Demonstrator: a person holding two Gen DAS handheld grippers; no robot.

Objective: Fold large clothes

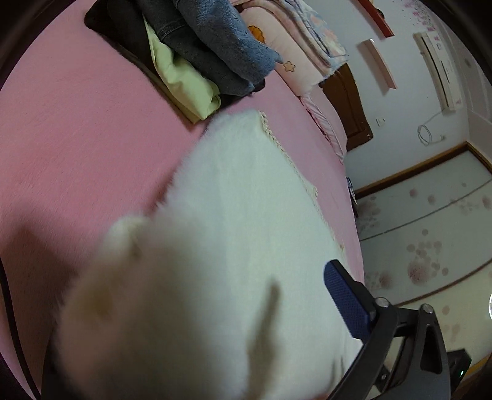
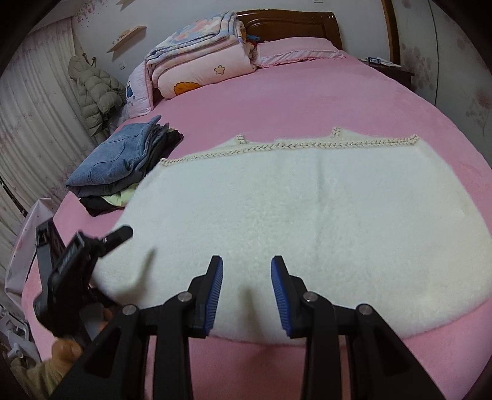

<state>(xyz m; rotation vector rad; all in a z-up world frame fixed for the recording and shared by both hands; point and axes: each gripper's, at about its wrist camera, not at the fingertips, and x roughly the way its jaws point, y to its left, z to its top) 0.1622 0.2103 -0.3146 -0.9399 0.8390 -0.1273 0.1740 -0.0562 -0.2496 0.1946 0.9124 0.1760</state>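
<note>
Holding pattern: both tools work the near edge of one white fleecy garment with a braided cream trim (image 2: 292, 197), spread flat on the pink plush bed cover (image 2: 307, 101).
Right tongs: the right gripper (image 2: 247, 284) hovers over the garment's near hem with its two blue ribbed pads (image 2: 215, 289) set apart and nothing between them; I judge it is lined up to pinch that hem.
Left tongs: the left gripper (image 2: 120, 235), a black tool seen from the right wrist view, sits at the garment's left corner. In its own view fleece billows right up against the lens and only one blue pad (image 1: 344, 301) shows, so whether it grips the cloth I cannot tell.
Why so placed: two corners of one edge, taken together, would let the wide cloth fold over evenly, hence the spacing.
Garment: one, lying crosswise, trim along the far edge, two small braided loops standing up from it.
Finished pile: one stack of folded clothes (image 2: 123, 160) just beside the garment's left end: blue denim on top, pale green and black pieces below.
Further out: one folded floral quilt (image 2: 200, 61) and one pink pillow (image 2: 298, 50) at the dark wooden headboard (image 2: 289, 26).
</note>
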